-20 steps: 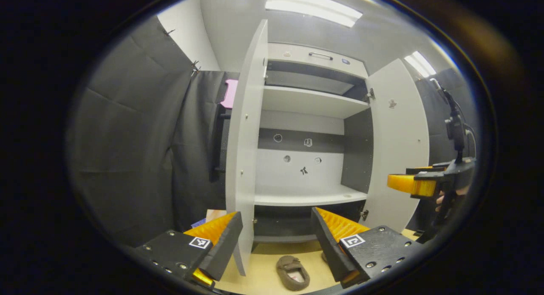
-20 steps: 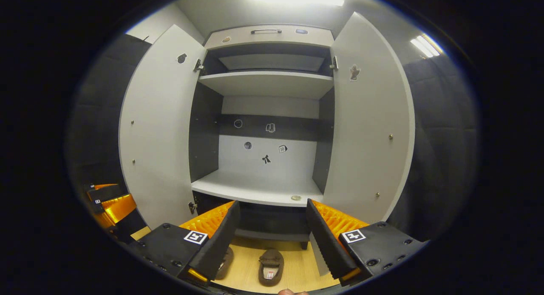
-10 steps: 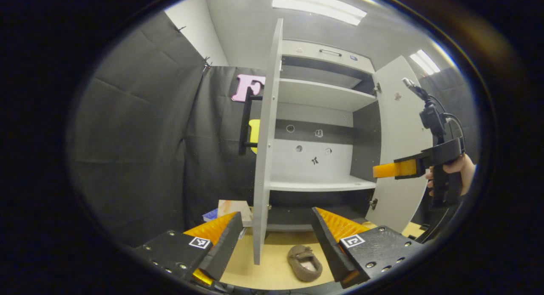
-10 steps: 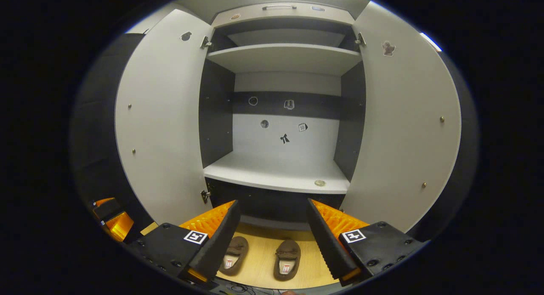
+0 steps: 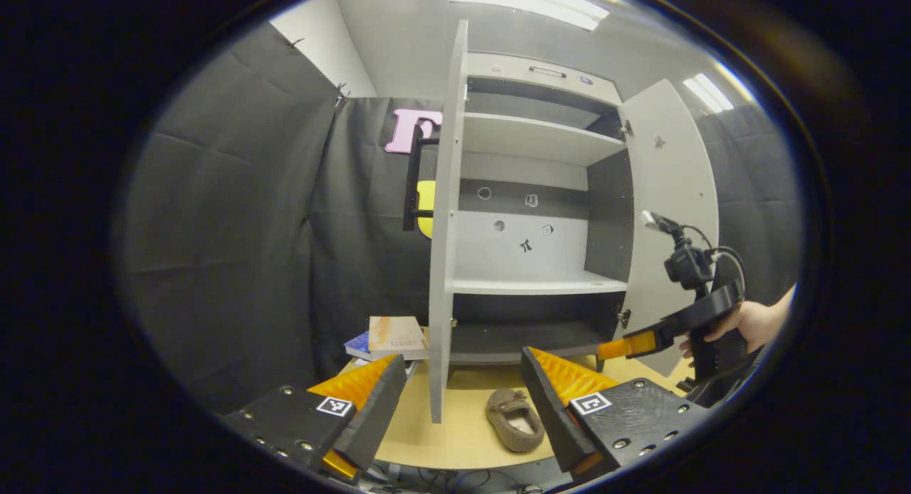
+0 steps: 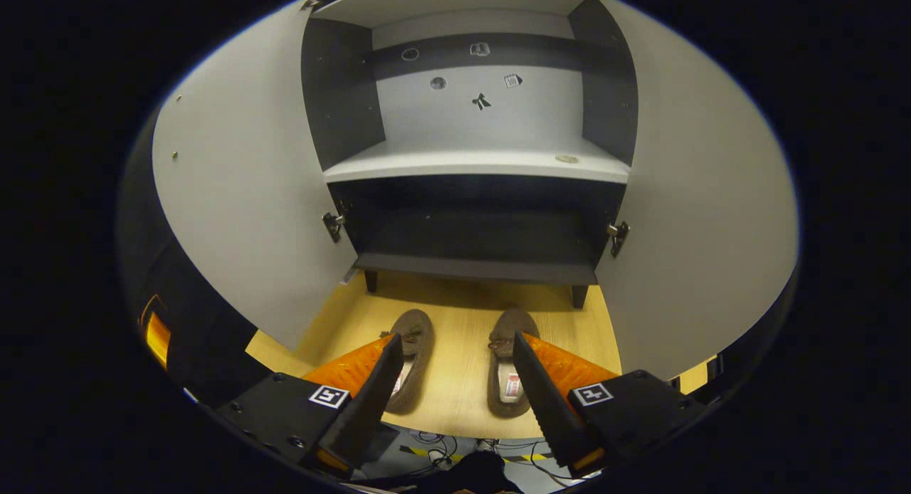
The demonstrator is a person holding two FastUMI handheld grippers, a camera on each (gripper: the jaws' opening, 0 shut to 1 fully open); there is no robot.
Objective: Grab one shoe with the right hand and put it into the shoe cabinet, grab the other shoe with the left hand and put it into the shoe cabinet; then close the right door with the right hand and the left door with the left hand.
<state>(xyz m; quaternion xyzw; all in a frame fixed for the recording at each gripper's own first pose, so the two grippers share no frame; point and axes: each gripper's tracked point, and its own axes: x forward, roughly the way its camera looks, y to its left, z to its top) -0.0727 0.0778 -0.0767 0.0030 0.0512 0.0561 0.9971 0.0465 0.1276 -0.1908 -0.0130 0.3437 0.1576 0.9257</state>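
Two brown slippers lie side by side on the wooden board in front of the open shoe cabinet (image 6: 477, 168): the left shoe (image 6: 414, 351) and the right shoe (image 6: 504, 366). My right gripper (image 6: 455, 369) hangs open above them, pointing down, and its fingers partly cover both. One brown shoe (image 5: 514, 428) also lies on the board in the left gripper view. My left gripper (image 5: 462, 380) stands open with nothing between its fingers, beside the edge-on left door (image 5: 441, 266). A hand (image 5: 747, 323) holds the right gripper (image 5: 626, 346) low in front of the right door (image 5: 669, 195).
Both cabinet doors stand wide open: the left door (image 6: 249, 195) and the right door (image 6: 704, 216). The dark bottom compartment (image 6: 484, 245) sits under a white shelf. A stack of books (image 5: 391, 335) lies left of the cabinet. Cables run below the board's front edge (image 6: 455, 437).
My right gripper has dropped and tilted down, so the shoes now lie right under its fingers. The left gripper has hardly moved; both stay open.
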